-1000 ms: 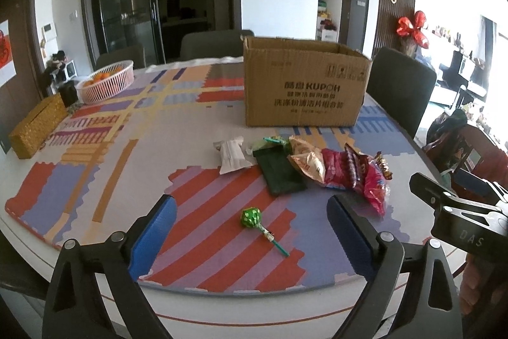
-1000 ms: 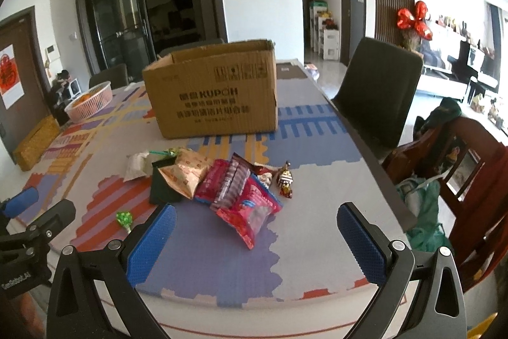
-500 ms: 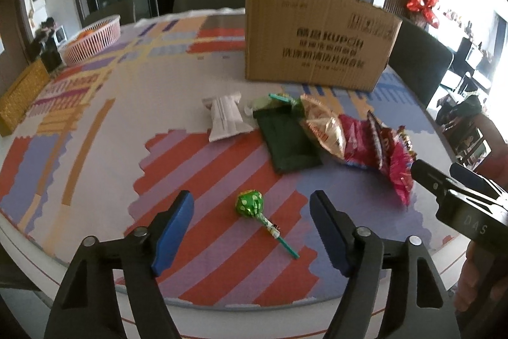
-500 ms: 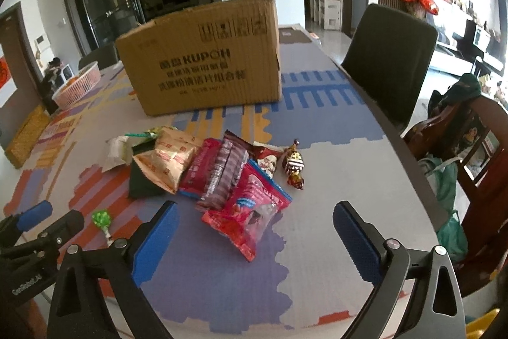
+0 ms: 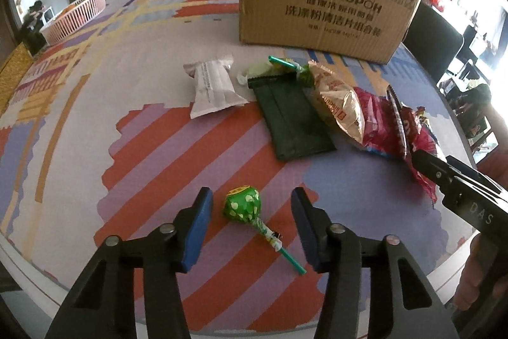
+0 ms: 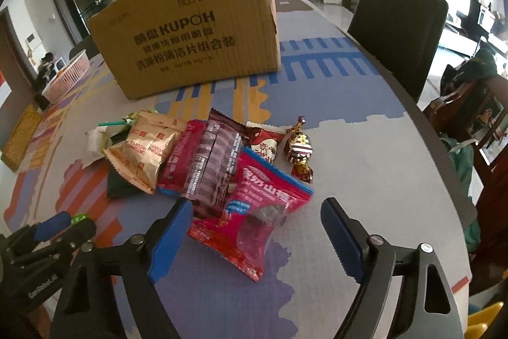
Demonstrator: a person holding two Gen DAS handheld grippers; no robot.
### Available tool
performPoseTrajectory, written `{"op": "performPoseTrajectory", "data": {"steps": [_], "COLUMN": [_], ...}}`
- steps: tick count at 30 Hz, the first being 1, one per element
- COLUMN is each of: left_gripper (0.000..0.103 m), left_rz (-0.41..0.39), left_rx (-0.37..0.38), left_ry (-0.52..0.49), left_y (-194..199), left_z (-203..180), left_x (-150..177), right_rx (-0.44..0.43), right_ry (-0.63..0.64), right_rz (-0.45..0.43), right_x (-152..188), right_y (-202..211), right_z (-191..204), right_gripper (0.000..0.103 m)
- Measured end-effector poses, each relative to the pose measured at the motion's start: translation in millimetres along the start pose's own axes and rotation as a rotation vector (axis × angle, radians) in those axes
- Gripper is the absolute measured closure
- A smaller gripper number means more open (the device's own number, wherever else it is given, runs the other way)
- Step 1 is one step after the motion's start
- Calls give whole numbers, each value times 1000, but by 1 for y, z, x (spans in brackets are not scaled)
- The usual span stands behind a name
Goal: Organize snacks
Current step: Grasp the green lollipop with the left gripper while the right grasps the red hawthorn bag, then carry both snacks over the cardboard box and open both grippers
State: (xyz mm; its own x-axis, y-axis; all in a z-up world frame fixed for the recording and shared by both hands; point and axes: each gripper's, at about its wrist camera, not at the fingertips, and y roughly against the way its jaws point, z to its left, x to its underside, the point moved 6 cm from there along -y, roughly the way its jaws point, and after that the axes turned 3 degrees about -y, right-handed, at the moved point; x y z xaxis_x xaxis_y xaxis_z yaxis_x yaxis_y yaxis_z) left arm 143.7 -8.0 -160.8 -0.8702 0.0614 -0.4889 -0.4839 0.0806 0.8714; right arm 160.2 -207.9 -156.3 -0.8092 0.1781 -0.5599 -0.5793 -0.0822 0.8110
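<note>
- Judging progress, nothing looks sorted yet: every snack in view lies loose on the desk (image 5: 152, 59), and whether anything is already inside the cardboard box (image 5: 320, 5) cannot be told, since its top is not seen from above.
- The left gripper (image 5: 249, 213) has its jaws spread wide on either side of the green lollipop (image 5: 243, 207), not touching it; the lollipop lies apart from the rest, near the desk's front edge, stick pointing toward that edge.
- The right gripper (image 6: 257, 231) also has its jaws wide, holding nothing, with the near end of the pink-red packet (image 6: 254, 218) lying between them.
- Left to do, by my reading: the lollipop, the white wrapped bar (image 5: 214, 84), the dark green pouch (image 5: 293, 116), the gold packet (image 6: 144, 148), the maroon bars (image 6: 211, 161), the pink-red packet and the foil candy (image 6: 300, 150).
- The pile sits just in front of the box, leaving a short carry across open desk.
- The front rim is close behind both grippers; the right side curves off toward a dark chair (image 6: 397, 30).
- The two grippers work near each other, so their paths could cross.
</note>
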Motion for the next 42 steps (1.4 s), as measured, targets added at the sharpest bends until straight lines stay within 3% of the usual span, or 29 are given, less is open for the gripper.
{"op": "performPoseTrajectory", "data": {"steps": [7,13,24,42], "left_gripper": [72,77,77,77], "left_rz": [24,21,-29,-188], "left_rx": [6,18,55,56], "left_ry": [-10,-10,-40,-89], "left_y": [-9,-10,9,61], "left_z": [-3,-3,-15,-27], "left_x": [-2,-3,-9,-53], "right_rx": [-6,-4,-12,-106], "right_ry": [-15,13,47,134], "right_rz": [37,60,54,-88], "right_x": [0,2,5,-33], "right_y": [-10,-12,1,51], "right_z": [-3,-1,3,32], "right_gripper": [37,62,67,67]}}
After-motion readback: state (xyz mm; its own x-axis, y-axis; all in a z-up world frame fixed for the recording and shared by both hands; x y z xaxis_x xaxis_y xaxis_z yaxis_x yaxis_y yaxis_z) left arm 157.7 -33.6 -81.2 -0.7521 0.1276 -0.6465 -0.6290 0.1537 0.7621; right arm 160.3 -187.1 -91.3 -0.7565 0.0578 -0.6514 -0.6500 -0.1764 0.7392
